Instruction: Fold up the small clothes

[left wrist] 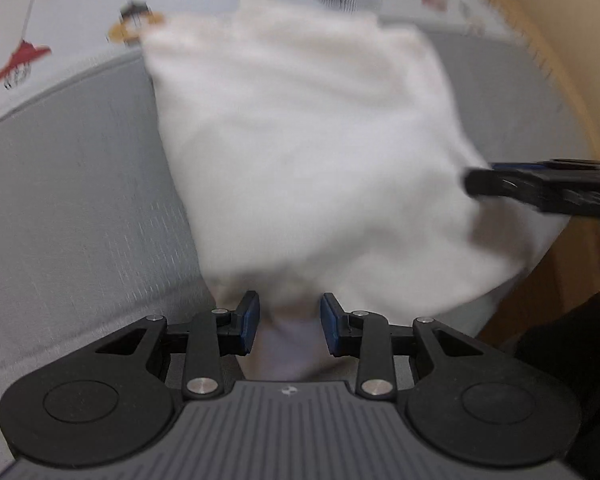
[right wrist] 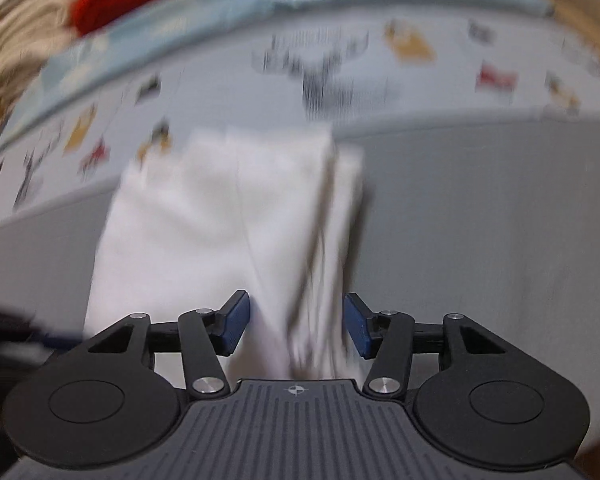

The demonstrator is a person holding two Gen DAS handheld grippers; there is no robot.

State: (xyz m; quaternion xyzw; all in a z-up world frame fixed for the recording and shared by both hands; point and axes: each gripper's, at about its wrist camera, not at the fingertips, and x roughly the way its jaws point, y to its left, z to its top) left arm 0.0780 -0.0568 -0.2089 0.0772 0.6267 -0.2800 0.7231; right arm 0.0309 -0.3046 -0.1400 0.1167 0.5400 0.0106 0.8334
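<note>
Across the grey bed cover (left wrist: 80, 184) with its printed sheet (left wrist: 60, 12) beyond lay the white garment (left wrist: 300, 152), already doubled, its long axis running from the tools toward the sheet. Both the left tool (left wrist: 290, 324) and the right tool (right wrist: 296, 326) stood partly open, cloth between their pads but seemingly ungripped. The fold looked mid-way; next, each tool would need to close on the near edge.

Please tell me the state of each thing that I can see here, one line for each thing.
White garment: partly folded, lying on the grey surface, blurred by motion.
Left gripper: fingers open, cloth between them.
Right gripper: fingers open, around the garment's near edge.
Clothes pile: unfolded, heaped at the far corner.
</note>
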